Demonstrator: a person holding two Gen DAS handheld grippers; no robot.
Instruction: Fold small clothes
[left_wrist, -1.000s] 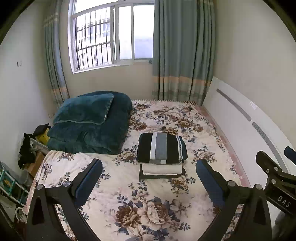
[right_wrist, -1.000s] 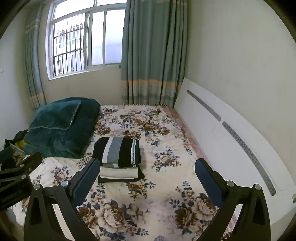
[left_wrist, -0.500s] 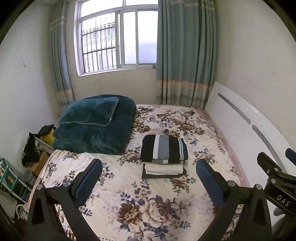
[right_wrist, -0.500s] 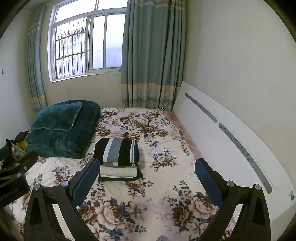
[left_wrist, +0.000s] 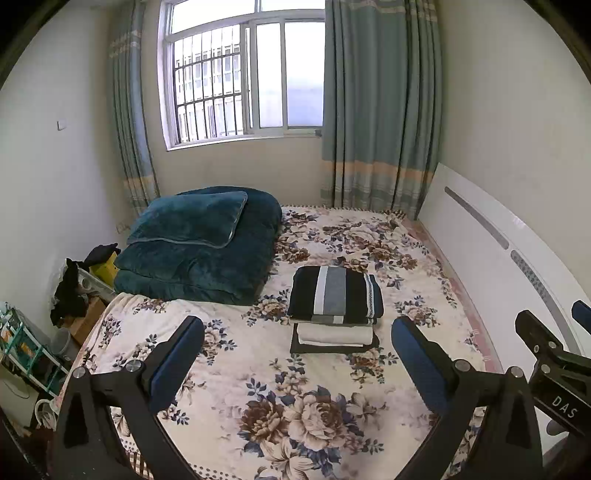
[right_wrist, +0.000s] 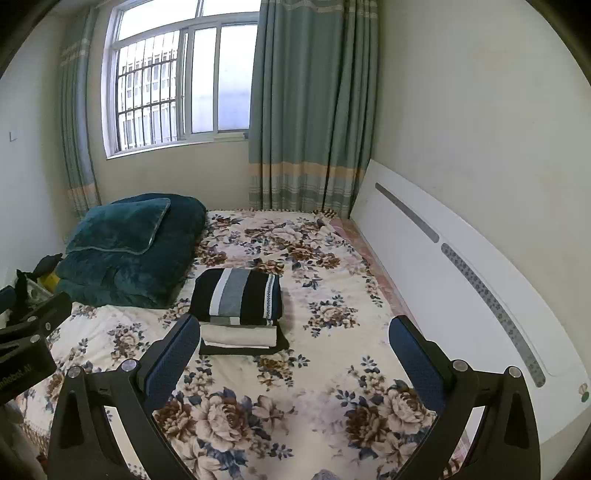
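Note:
A stack of folded clothes lies mid-bed: a black garment with grey and white stripes (left_wrist: 334, 295) on top, a cream one (left_wrist: 334, 334) under it, a black one (left_wrist: 332, 349) at the bottom. The stack also shows in the right wrist view (right_wrist: 236, 297). My left gripper (left_wrist: 297, 354) is open and empty, held above the bed's near part, well short of the stack. My right gripper (right_wrist: 295, 350) is open and empty, also back from the stack. Each gripper shows at the edge of the other's view.
The bed has a floral sheet (left_wrist: 295, 406). A folded teal duvet with a pillow (left_wrist: 199, 243) sits at the back left. A white headboard (left_wrist: 498, 258) runs along the right wall. Clutter and a rack (left_wrist: 29, 347) stand at the left bedside.
Both grippers have drawn back and tilted up, so the stack sits lower and smaller in view. Both stay open and empty.

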